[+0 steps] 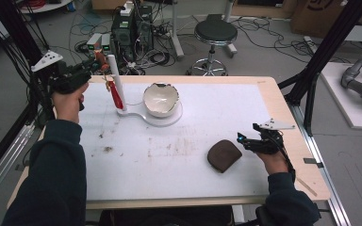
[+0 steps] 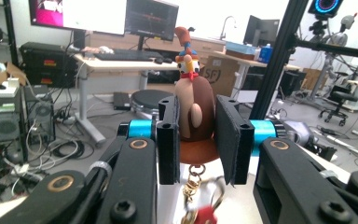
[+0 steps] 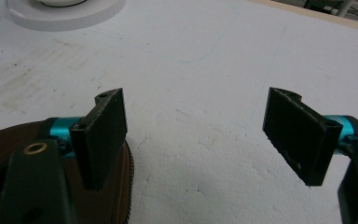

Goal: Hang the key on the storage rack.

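- The left gripper [image 2: 197,144] has its fingers [image 2: 168,140] closed on a small brown figurine [image 2: 196,112]; the figurine sits between the two flat black pads, its rounded body rising above them.
- The figurine is glossy and egg-shaped, with a cream patch on its front and a small red, yellow and blue head on top; a metal keyring [image 2: 193,184] with a blurred red tag hangs below it.
- In the high view that gripper [image 1: 75,77] is at the far left corner of the worktop [image 1: 217,113], just beside a white upright post [image 1: 114,77] on a flat white stand [image 1: 169,120].
- A white, glossy bowl [image 1: 160,100] with an uneven rim sits on the round part of the stand.
- The left hand [image 1: 68,101] is raised, forearm reaching far along the left edge.
- The right gripper [image 3: 205,135] has its fingers [image 3: 105,133] wide apart with nothing between them, low over the matt white worktop.
- A dark brown leathery pouch [image 1: 224,155] with a zip edge lies just left of the right gripper, near the near right side.
- The right hand [image 1: 274,162] rests at the right edge, fingers pointing left.
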